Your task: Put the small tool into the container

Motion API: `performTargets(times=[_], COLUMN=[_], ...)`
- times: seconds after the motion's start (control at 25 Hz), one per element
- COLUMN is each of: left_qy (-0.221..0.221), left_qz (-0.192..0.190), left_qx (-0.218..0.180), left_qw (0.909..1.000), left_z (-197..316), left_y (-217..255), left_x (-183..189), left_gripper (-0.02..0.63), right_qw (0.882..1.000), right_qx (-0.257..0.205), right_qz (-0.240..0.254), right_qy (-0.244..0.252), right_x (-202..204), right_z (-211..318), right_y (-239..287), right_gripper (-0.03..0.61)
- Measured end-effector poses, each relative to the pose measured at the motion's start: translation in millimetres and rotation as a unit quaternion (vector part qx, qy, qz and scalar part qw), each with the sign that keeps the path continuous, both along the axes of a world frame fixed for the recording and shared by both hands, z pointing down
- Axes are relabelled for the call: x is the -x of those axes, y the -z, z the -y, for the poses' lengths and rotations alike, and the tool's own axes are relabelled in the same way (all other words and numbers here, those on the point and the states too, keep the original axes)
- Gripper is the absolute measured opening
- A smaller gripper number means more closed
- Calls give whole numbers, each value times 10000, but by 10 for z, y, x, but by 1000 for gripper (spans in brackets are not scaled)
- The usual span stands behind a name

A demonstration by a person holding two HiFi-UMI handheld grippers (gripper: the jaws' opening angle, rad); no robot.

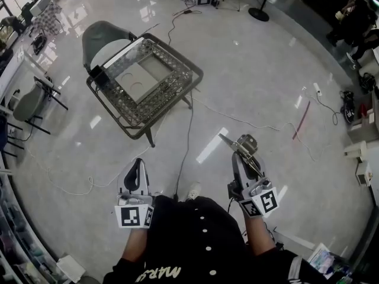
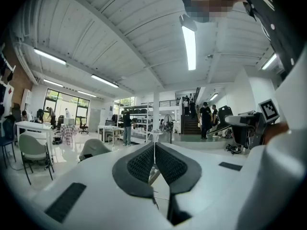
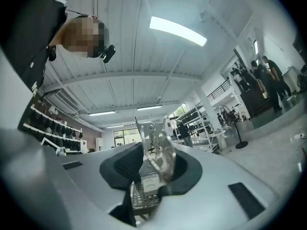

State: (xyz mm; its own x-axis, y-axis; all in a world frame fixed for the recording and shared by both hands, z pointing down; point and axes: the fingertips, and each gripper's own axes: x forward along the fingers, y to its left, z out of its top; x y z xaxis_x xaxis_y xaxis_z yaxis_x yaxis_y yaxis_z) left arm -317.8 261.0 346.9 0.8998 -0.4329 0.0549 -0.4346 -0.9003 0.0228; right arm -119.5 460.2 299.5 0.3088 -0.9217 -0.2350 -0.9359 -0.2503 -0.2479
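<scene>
Claw on my right (image 1: 241,155) is clenched on the tool (image 1: 243,142), a small piece of bright metal that sticks out past the claw tips and points toward the far left. In the right gripper view the tool (image 3: 151,128) stands nearly upright between the dark pads (image 3: 122,164), pinched on both sides. My left claw (image 1: 137,169) is clenched on nothing. In the left gripper view its two pads (image 2: 141,164) meet at the tips with only a thin slit between them.

Both claws hang over the shiny floor (image 1: 266,87), near my body. The worktop (image 1: 177,90) with a beaded rim stands well apart from them, to the far left. The container (image 1: 115,58), a long clear box, lies along its far left edge, and a white sheet (image 1: 137,78) lies in its middle. A grey chair (image 1: 98,35) stands just beyond it. A cable (image 1: 188,129) runs across the floor from the worktop toward my feet.
</scene>
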Motion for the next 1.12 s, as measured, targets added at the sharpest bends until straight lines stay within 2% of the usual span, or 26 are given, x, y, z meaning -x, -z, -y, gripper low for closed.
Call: performTargets(times=[0.16, 0.52, 0.88, 1.12], left_qy=[220, 291, 151, 148], left_qz=[3, 98, 14, -41], left_qx=[19, -19, -87, -111], left_qw=[9998, 9995, 9998, 9998], left_z=[-102, -132, 174, 506], left_y=[22, -32, 32, 73], left_x=[-93, -202, -437, -593], left_gripper=[32, 32, 32, 31], right_qw=[9998, 9996, 9997, 9998], right_qx=[139, 186, 156, -77], right_qz=[-78, -24, -81, 51], right_qy=[102, 205, 150, 177], right_x=[-195, -380, -536, -660], right_z=[-141, -81, 203, 571], right_y=[-53, -156, -120, 26], right_gripper=[118, 118, 118, 118])
